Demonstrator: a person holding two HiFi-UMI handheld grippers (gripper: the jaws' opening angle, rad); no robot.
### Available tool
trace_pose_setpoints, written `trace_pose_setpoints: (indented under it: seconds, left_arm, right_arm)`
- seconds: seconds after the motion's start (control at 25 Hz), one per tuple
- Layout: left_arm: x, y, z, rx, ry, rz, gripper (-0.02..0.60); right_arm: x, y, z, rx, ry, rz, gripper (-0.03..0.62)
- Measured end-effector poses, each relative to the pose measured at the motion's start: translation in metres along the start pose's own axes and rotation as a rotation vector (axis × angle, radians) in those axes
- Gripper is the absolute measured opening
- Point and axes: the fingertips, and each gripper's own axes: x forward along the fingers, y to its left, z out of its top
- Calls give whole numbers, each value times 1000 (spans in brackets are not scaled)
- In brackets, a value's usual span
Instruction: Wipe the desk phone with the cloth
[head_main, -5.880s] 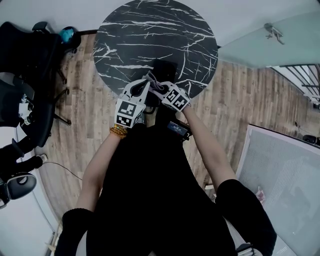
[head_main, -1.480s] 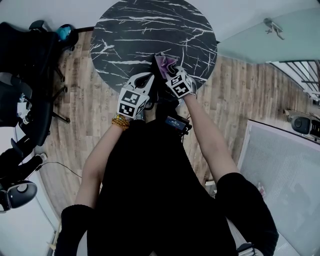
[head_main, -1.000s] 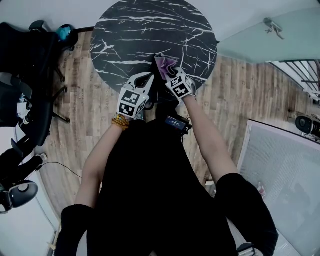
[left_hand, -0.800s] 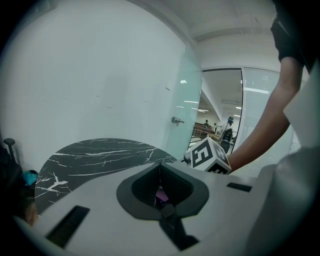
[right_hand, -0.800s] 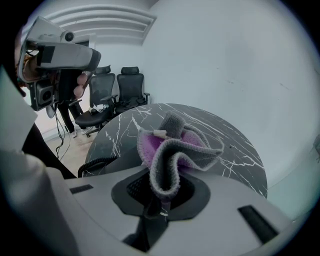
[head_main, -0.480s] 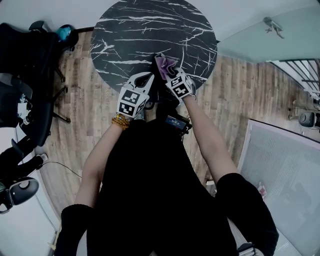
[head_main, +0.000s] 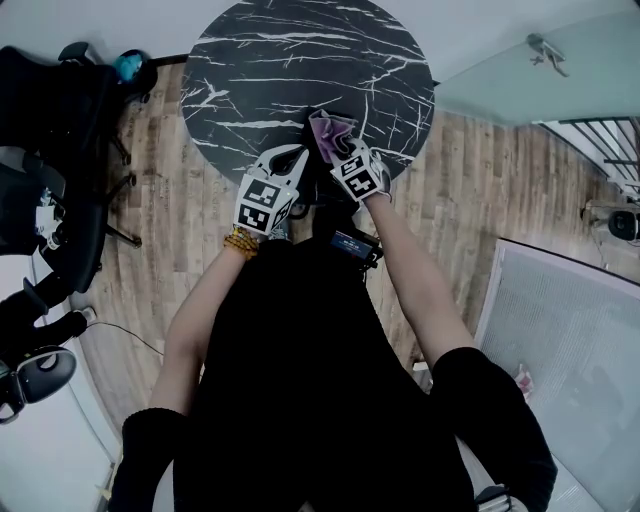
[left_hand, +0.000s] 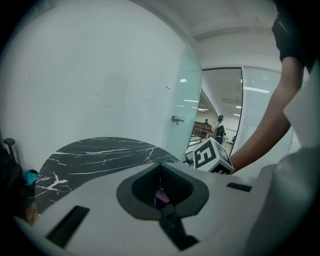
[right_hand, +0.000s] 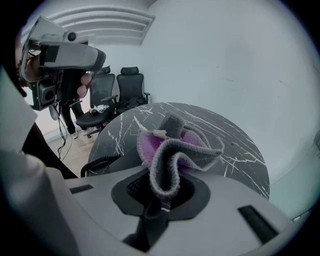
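Note:
The black desk phone (head_main: 317, 190) sits at the near edge of the round black marble table (head_main: 300, 60), mostly hidden under both grippers. My right gripper (head_main: 336, 150) is shut on a grey and purple cloth (head_main: 329, 129), which bunches up above the jaws (right_hand: 176, 144). The right gripper view shows the phone's coiled cord (right_hand: 98, 165) low on the left. My left gripper (head_main: 290, 157) hangs just left of the phone, jaws closed on a thin line (left_hand: 160, 172) with nothing seen between them. A sliver of purple shows behind them.
Black office chairs (head_main: 50, 120) stand left of the table on the wooden floor, and two more show further off (right_hand: 122, 90). A glass wall (head_main: 530, 80) lies to the right. A person with a hand-held device (right_hand: 65, 60) stands at the left.
Since the earliest frame my right gripper has carried the cloth forward over the phone onto the table side. In the last second both grippers have barely shifted.

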Motion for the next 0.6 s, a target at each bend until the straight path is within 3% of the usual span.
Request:
trace_pose_setpoints:
  seconds: [0.6]
  left_arm:
    - [0, -4, -2, 3, 9, -9, 14]
  right_arm:
    - [-2, 19, -14, 9, 12, 48, 55]
